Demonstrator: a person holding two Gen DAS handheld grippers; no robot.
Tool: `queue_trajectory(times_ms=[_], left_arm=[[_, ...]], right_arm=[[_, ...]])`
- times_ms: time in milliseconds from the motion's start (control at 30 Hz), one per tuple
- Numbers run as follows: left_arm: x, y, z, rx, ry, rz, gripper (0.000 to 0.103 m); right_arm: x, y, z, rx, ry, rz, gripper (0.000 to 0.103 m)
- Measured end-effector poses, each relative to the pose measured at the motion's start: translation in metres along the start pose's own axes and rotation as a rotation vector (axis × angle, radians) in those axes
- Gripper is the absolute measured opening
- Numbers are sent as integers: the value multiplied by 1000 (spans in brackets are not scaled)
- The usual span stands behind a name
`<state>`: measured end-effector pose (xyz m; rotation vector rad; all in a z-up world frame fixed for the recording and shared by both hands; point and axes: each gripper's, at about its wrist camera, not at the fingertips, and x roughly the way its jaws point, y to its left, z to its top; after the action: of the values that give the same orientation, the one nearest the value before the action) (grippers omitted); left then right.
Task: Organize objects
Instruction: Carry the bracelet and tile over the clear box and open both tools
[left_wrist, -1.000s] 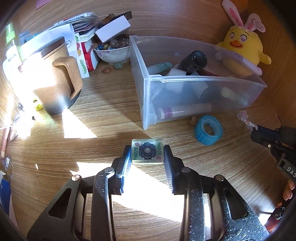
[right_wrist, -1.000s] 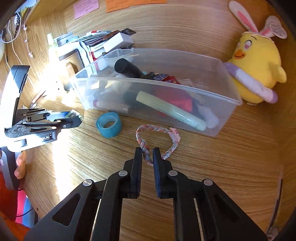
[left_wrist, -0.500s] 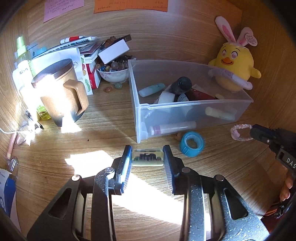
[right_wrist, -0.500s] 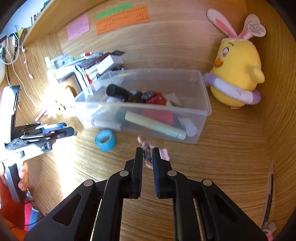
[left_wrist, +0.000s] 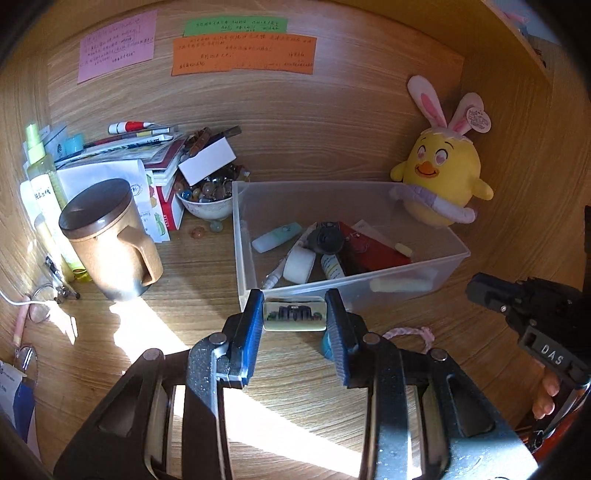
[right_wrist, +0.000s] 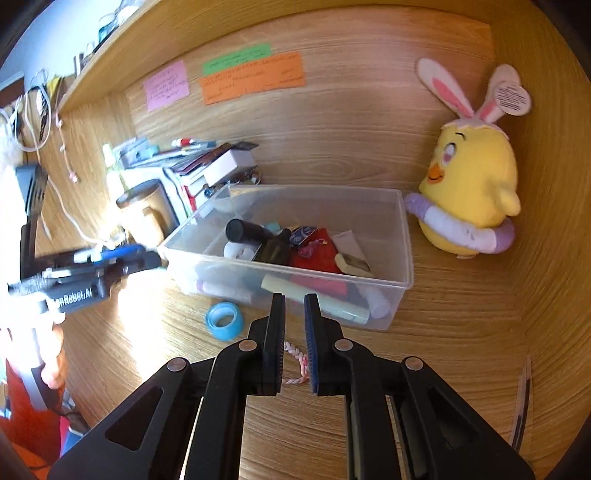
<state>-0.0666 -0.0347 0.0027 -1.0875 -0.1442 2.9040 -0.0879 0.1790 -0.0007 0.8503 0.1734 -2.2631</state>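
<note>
Small clear block (left_wrist: 294, 315) with a dark pattern inside — clamped edge-on between the blue pads of the left gripper (left_wrist: 294, 321), raised off the wooden desk (left_wrist: 207, 273), just near of the clear plastic bin's (left_wrist: 413, 275) near wall. Pink braided loop (right_wrist: 295, 360) caught low between the right gripper (right_wrist: 294, 332) fingers, pinched with only a narrow gap left, its loose end trailing down toward the desk. Same loop seen from the left wrist as a pink arc (left_wrist: 408, 332) just right of the left gripper. Right gripper body (left_wrist: 524, 306) visible at far right there, tip aimed left; left gripper (right_wrist: 122, 264) blurred at the left of the right wrist view.

Inside the bin: dark bottle (right_wrist: 255, 232), red packet (left_wrist: 373, 251), white roll (left_wrist: 299, 264), pale tubes. Blue tape roll (right_wrist: 224, 319) lay flat on the desk, near the bin's near wall. Left of the bin — lidded brown mug (left_wrist: 110, 240), bowl of marbles (left_wrist: 205, 199), stacked papers. Yellow bunny-eared chick plush (left_wrist: 441, 184) upright beside the bin's far right corner. Pink, green and orange notes (left_wrist: 243, 53) stuck on the back panel.
</note>
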Motion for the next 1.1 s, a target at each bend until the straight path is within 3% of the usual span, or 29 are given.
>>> queue_trajectory(times_ms=[133, 200, 467, 567, 833, 1100], left_arm=[[4, -7, 9, 10, -16, -7, 33], [8, -7, 13, 10, -14, -12, 33], [30, -4, 29, -10, 0, -9, 33], [37, -1, 35, -15, 7, -5, 33], [55, 1, 50, -11, 25, 20, 33], [79, 5, 48, -18, 82, 18, 33]], right_arm=[[17, 4, -5, -34, 78, 9, 15], [30, 3, -11, -41, 121, -8, 28], [66, -8, -36, -28, 240, -16, 29], [69, -4, -39, -52, 243, -27, 11], [56, 2, -31, -73, 175, -34, 11], [21, -3, 0, -56, 44, -36, 11]])
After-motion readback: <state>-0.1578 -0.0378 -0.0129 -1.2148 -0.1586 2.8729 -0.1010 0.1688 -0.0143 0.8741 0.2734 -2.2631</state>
